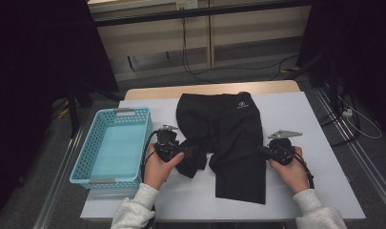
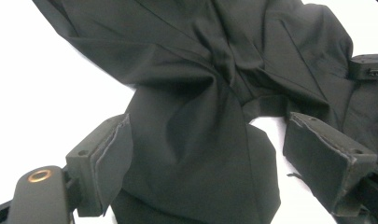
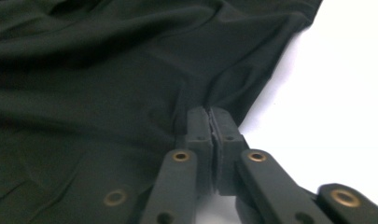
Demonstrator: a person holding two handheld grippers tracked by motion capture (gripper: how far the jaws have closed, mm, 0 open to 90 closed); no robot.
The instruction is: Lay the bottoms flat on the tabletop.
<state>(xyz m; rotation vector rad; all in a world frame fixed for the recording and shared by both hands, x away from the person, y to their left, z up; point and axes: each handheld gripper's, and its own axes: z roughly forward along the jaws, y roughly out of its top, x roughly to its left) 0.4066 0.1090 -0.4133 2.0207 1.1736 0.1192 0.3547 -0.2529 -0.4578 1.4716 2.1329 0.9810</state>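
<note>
Since shorts looked soft, thin, floppy: best held at edges. Right gripper jaws pinched hem. Left gripper jaws wide open around bunched leg.

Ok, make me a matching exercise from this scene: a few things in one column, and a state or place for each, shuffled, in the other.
Things:
1. left hand-held gripper
2. right hand-held gripper
3. black shorts
4. blue basket

States or places:
A. at the table's left edge
B. jaws open, cloth between them
C. spread across the middle of the white table
D. shut on the cloth's edge

Pairs: 1-B, 2-D, 3-C, 4-A
</note>
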